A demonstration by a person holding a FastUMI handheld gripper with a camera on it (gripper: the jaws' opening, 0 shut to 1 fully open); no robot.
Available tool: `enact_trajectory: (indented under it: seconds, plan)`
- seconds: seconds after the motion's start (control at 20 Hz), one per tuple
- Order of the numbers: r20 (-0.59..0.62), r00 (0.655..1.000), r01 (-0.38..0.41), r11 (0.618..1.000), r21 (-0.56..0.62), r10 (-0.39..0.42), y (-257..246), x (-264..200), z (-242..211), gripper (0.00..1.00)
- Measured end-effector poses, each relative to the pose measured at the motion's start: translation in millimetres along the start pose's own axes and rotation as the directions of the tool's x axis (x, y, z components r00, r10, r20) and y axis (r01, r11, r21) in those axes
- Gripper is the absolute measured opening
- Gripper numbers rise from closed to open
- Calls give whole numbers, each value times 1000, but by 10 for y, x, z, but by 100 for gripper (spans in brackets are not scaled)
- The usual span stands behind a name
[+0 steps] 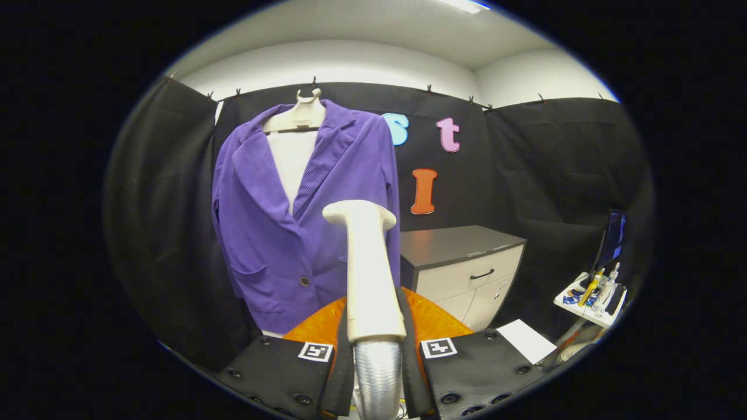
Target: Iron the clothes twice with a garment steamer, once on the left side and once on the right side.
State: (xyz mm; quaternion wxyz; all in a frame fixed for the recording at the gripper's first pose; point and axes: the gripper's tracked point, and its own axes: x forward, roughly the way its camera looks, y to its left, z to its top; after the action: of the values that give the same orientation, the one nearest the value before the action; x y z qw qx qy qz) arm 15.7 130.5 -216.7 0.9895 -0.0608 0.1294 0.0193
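A purple blazer (274, 233) over a white top hangs on a pale hanger (297, 116) against the booth wall, ahead and slightly left of the fingers. My gripper (376, 361) is shut on the cream steamer handle (370, 274), which stands upright between the fingers. Its flat nozzle head (359, 213) points toward the blazer's right front panel and looks a short way off the cloth. A ribbed silver hose (378, 379) runs down from the handle between the fingers.
A cabinet (467, 262) with a grey top and white drawers stands to the right of the blazer. An orange round object (432, 321) lies behind the fingers. Further right, a small white table (589, 303) carries bottles and clutter, and a white sheet (528, 341) lies nearby.
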Motion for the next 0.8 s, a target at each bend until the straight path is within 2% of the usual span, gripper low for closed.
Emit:
enact_trajectory:
  seconds: [0.4,0.8]
  plan:
    - [153,977,138,987,77,-148,-845,-132,838,42]
    - [213,960,161,980,118,-183,-1059,-159,1157,41]
